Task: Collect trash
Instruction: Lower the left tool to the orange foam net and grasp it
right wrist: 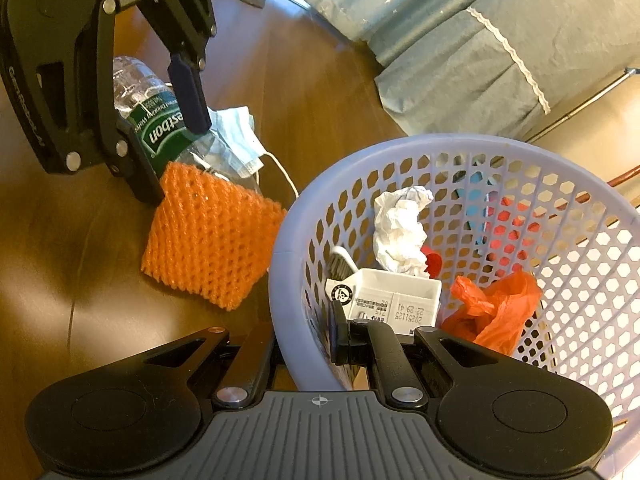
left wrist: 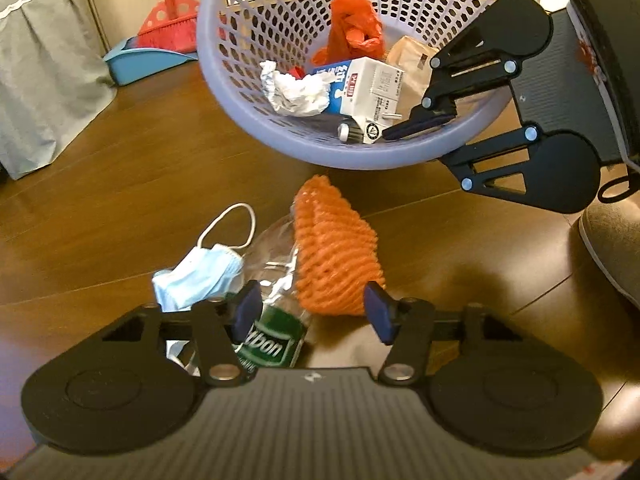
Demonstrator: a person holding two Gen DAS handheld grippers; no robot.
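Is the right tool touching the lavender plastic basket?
Touching. In the right wrist view the right tool straddles the lavender perforated plastic basket rim, one finger inside, one outside, clamped on its wall.

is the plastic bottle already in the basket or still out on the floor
Out. The plastic bottle lies on its side on the wooden floor beside the basket, partly under the orange foam net, between the open left gripper's fingers.

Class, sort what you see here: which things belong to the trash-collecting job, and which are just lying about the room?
Belong to the job:
purple basket
orange foam net
plastic bottle
face mask
crumpled paper
milk carton
red plastic bag

Just lying about:
red broom
blue dustpan
grey fabric cover
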